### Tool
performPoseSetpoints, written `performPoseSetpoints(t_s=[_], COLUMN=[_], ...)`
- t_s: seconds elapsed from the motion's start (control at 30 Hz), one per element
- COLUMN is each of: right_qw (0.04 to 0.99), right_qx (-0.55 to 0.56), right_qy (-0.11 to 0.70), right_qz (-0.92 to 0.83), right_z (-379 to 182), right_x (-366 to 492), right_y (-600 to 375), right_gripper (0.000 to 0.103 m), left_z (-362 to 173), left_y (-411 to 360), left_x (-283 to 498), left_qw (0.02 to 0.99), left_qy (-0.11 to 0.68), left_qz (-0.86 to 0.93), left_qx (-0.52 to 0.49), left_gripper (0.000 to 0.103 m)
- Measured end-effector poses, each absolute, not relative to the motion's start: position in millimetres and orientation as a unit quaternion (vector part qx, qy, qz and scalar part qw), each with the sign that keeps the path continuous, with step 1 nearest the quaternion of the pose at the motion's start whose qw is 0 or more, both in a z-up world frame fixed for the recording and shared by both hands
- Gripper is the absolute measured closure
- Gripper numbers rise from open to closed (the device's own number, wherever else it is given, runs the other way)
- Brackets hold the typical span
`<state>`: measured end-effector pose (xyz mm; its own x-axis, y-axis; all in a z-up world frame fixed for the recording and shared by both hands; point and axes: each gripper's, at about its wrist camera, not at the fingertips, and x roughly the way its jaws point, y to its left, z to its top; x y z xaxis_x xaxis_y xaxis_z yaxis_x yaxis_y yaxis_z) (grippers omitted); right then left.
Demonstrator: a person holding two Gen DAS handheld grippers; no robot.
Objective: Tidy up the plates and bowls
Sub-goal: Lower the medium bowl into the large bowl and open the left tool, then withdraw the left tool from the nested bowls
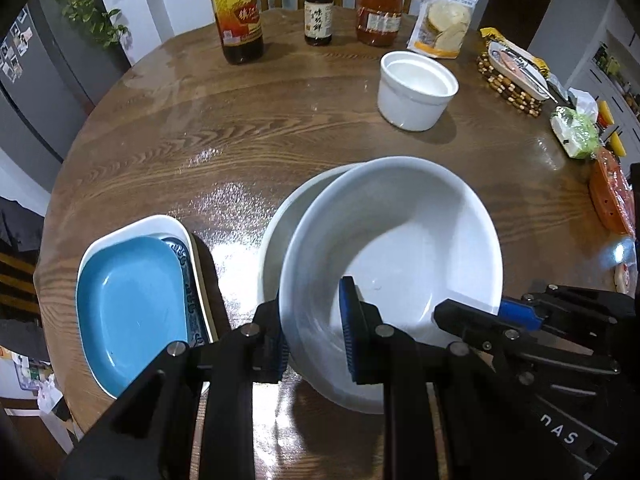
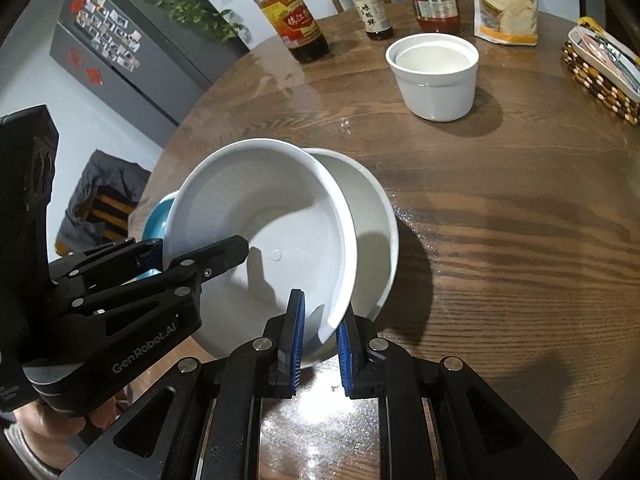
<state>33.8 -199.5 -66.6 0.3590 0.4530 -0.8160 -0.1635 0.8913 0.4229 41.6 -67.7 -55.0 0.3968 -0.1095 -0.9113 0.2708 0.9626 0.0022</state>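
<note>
Both the left gripper [image 1: 314,332] and right gripper [image 2: 320,340] pinch the tilted bowl's [image 1: 396,248] rim, so uneven release could clack it against the lower bowl [image 1: 288,216] at ten o'clock.

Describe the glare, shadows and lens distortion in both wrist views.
Left wrist view: bright glare on the wet-looking table beside the white bowl; the round table edge bows from fisheye distortion and the corners go black. Right wrist view: glare sits low between the claw arms on the table; the tilted white bowl casts a dark shadow to its right; the small white bowl also shadows rightward.
</note>
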Motion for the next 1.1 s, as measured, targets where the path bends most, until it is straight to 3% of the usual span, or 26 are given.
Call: performPoseSetpoints(t_s=[0.6, 0.87, 1.1], right_qw=[0.825, 0.825, 0.828], right_qx=[0.111, 0.117, 0.123], right_qy=[0.528, 0.526, 0.521], right_qz=[0.169, 0.169, 0.167], right_z=[-62.5, -61.9, -58.7], right_x=[40.0, 41.1, 40.7], right_y=[-198.7, -201.2, -206.8], right_gripper=[0.086, 0.086, 0.086], left_z=[-64.4, -60.6, -55.2], left_y=[-66.1, -72.3, -74.3], left_x=[47.4, 41.7, 38.9], left_qw=[0.831, 0.836, 0.840], left_qy=[0.539, 0.528, 0.522], left_qz=[-0.103, -0.113, -0.112], left_qx=[0.088, 0.096, 0.094], left_gripper=[0.080, 0.060, 0.050])
